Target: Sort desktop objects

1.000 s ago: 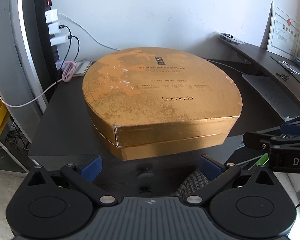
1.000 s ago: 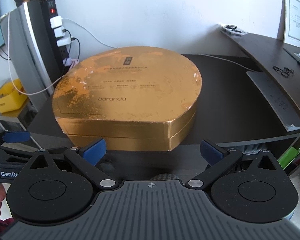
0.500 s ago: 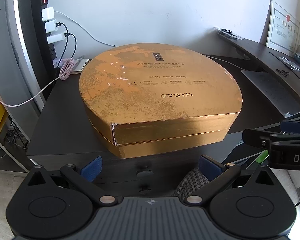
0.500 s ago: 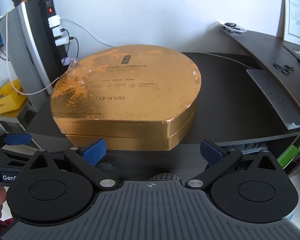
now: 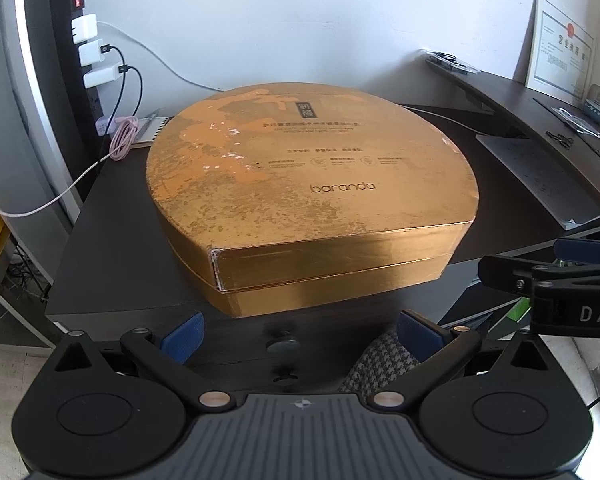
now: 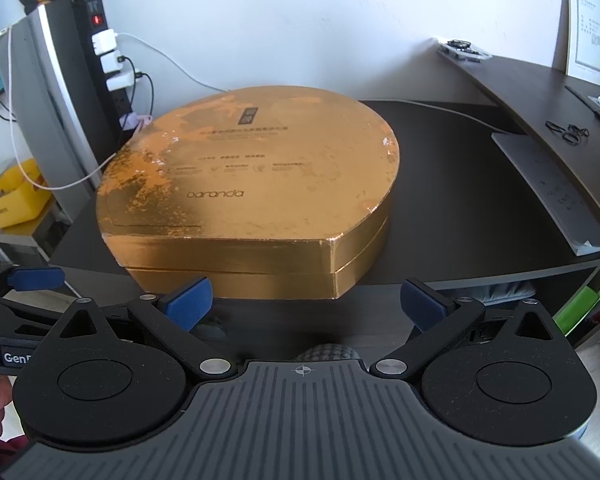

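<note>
A large gold box with a rounded back and a flat front, lid on and marked "baranda", lies on a dark low cabinet; the right wrist view shows the same gold box. My left gripper is open just in front of the box's front wall, blue pads empty. My right gripper is open too, level with the box's front right corner, holding nothing. Each gripper shows at the edge of the other's view: the right gripper at the right, the left gripper at the left.
A power strip with white chargers and cables stands at the back left, with a pink coiled cable on a notepad. A grey keyboard lies at the right under a curved dark desk. A yellow bin sits on the left.
Both grippers have dropped slightly and drawn a little closer to the box's front; the box sits higher and larger in both views. The jaws stay open.
</note>
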